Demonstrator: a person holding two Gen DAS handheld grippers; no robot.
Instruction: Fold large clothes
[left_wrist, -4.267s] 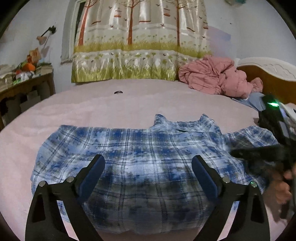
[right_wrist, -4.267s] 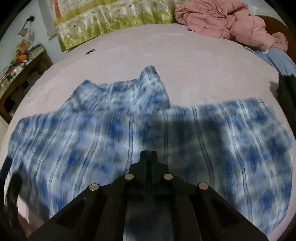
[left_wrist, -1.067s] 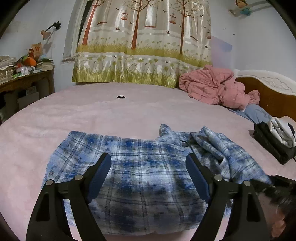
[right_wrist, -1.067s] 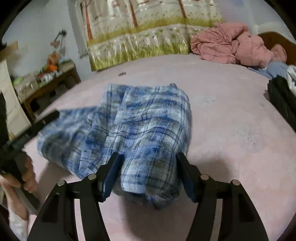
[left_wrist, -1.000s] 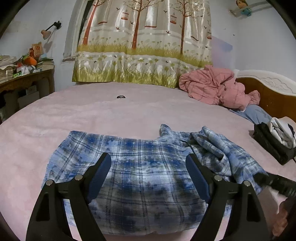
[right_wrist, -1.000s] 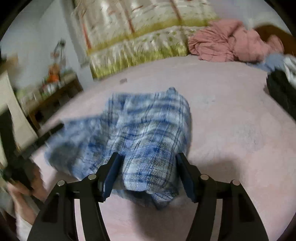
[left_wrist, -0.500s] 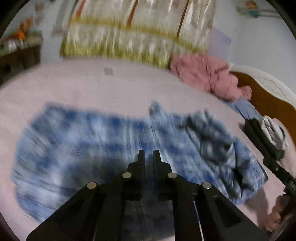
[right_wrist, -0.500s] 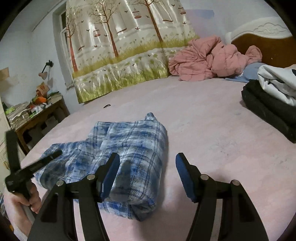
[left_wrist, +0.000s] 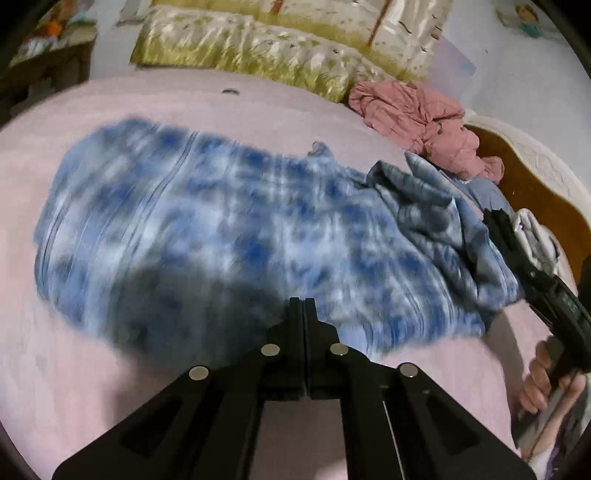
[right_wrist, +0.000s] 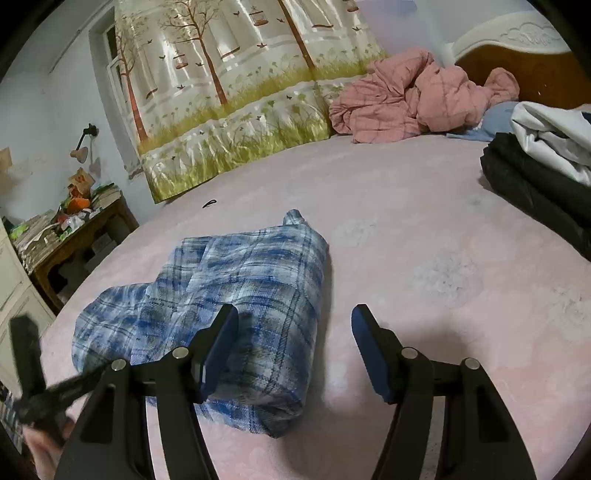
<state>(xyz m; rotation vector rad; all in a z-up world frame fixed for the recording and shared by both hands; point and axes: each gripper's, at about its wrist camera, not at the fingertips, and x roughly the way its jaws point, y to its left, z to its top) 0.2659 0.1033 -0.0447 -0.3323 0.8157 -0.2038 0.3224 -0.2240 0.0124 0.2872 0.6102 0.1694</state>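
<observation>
A blue plaid shirt (left_wrist: 240, 221) lies spread on the pink bed, its right side folded over onto the body (right_wrist: 258, 277). My left gripper (left_wrist: 303, 301) is shut and points down over the shirt's near hem. This view is blurred, and I see no cloth pinched between the closed jaws. My right gripper (right_wrist: 291, 332) is open, with nothing between its fingers. Its left finger (right_wrist: 218, 343) hangs over the folded edge and its right finger over bare bed. In the left wrist view a hand (left_wrist: 543, 373) holds the right gripper at the shirt's right end.
A crumpled pink quilt (right_wrist: 406, 96) lies by the wooden headboard (left_wrist: 535, 184). Folded black and white clothes (right_wrist: 535, 166) are stacked at the bed's right side. A cluttered wooden side table (right_wrist: 74, 236) stands to the left. A small dark loop (right_wrist: 209, 203) lies on the bed.
My left gripper has shut and dropped toward the shirt's near hem, tilting downward. My right gripper stayed open and drew back from the folded side. Earlier, the right side was folded over.
</observation>
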